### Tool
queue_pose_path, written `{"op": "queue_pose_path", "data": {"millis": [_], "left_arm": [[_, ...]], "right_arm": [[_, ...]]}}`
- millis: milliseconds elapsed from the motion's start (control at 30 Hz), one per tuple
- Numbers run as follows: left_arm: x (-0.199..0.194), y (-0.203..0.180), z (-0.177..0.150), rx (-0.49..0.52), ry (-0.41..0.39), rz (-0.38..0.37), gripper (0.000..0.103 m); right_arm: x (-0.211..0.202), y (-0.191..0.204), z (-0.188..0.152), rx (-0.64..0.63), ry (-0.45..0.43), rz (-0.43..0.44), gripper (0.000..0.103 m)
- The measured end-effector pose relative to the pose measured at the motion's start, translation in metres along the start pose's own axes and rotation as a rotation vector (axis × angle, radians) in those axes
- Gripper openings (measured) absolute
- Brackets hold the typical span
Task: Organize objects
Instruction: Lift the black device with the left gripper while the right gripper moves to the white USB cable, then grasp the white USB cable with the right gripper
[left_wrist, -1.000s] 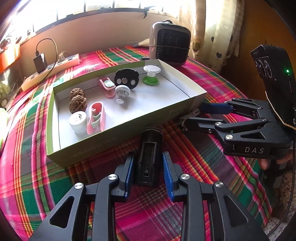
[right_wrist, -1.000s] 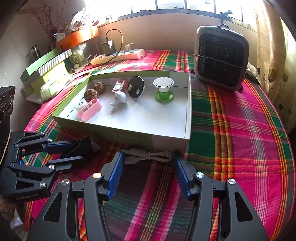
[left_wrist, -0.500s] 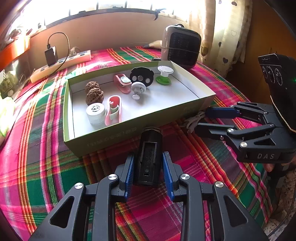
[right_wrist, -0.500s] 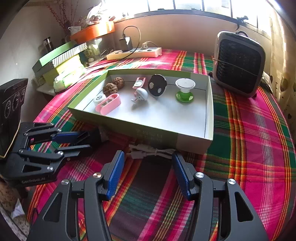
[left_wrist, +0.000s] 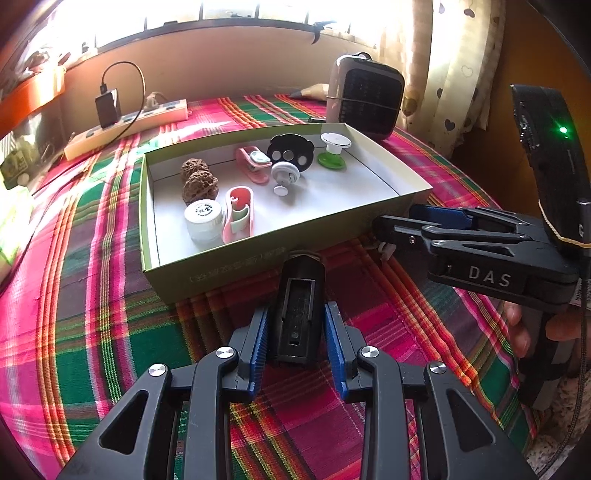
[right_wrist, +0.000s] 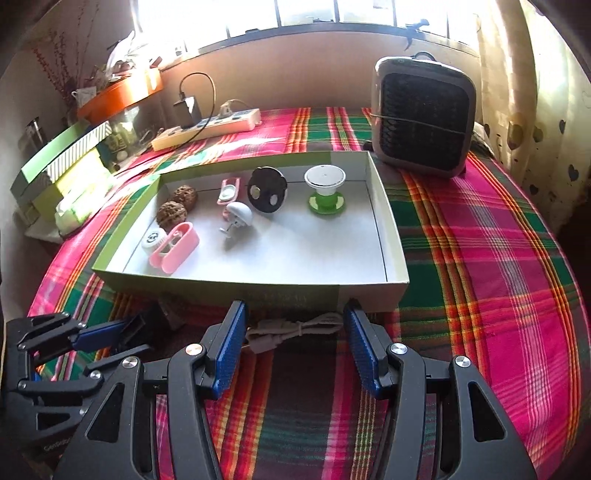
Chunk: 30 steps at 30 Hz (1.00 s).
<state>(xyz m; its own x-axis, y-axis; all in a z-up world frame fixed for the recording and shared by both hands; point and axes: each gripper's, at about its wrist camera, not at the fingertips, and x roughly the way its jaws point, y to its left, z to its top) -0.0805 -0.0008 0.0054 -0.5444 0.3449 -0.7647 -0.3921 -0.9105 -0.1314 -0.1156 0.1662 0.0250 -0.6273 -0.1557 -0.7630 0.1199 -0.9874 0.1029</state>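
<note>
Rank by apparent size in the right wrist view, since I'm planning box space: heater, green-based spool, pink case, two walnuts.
1. Heater
2. Pink case
3. Green-based spool; close to the case, and farther away, so unsure
4. Two walnuts; alike

My blue pads (left_wrist: 258, 343) flank a black block (left_wrist: 297, 314); green box (right_wrist: 207, 291), white inside, sits on pink-green plaid cloth (right_wrist: 498, 258).

Left gripper (left_wrist: 295, 339) fingers clamped, right gripper (right_wrist: 295, 347) spread
</note>
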Motion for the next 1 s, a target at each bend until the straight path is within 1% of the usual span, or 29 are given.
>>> {"op": "queue_pose_path", "data": {"millis": [100,200,267,400,533,733,833,1000], "left_arm": [[-0.001,0.001,-0.001,-0.002,-0.003,-0.009,0.028],[-0.001,0.002,-0.001,-0.005,-0.006,-0.018,0.028],[-0.001,0.002,-0.001,-0.004,-0.008,-0.022,0.028],[-0.001,0.004,-0.001,-0.009,-0.011,-0.031,0.028],[-0.001,0.004,-0.001,-0.009,-0.011,-0.031,0.028],[-0.002,0.004,-0.001,-0.009,-0.010,-0.026,0.028],[-0.002,0.003,-0.001,-0.006,-0.009,-0.021,0.028],[-0.001,0.002,0.000,-0.007,-0.002,-0.008,0.028]], "right_arm": [[0.003,-0.002,0.000,0.026,0.012,-0.023,0.055],[0.003,0.000,-0.002,0.020,0.017,-0.046,0.055],[0.005,-0.001,-0.004,0.017,0.043,-0.076,0.055],[0.000,-0.004,-0.009,0.004,0.050,-0.110,0.055],[-0.006,-0.011,-0.015,0.015,0.051,-0.127,0.055],[-0.015,-0.026,-0.023,0.037,0.057,-0.179,0.055],[-0.018,-0.033,-0.025,0.061,0.056,-0.186,0.055],[-0.016,-0.030,-0.025,0.050,0.042,-0.133,0.055]]}}
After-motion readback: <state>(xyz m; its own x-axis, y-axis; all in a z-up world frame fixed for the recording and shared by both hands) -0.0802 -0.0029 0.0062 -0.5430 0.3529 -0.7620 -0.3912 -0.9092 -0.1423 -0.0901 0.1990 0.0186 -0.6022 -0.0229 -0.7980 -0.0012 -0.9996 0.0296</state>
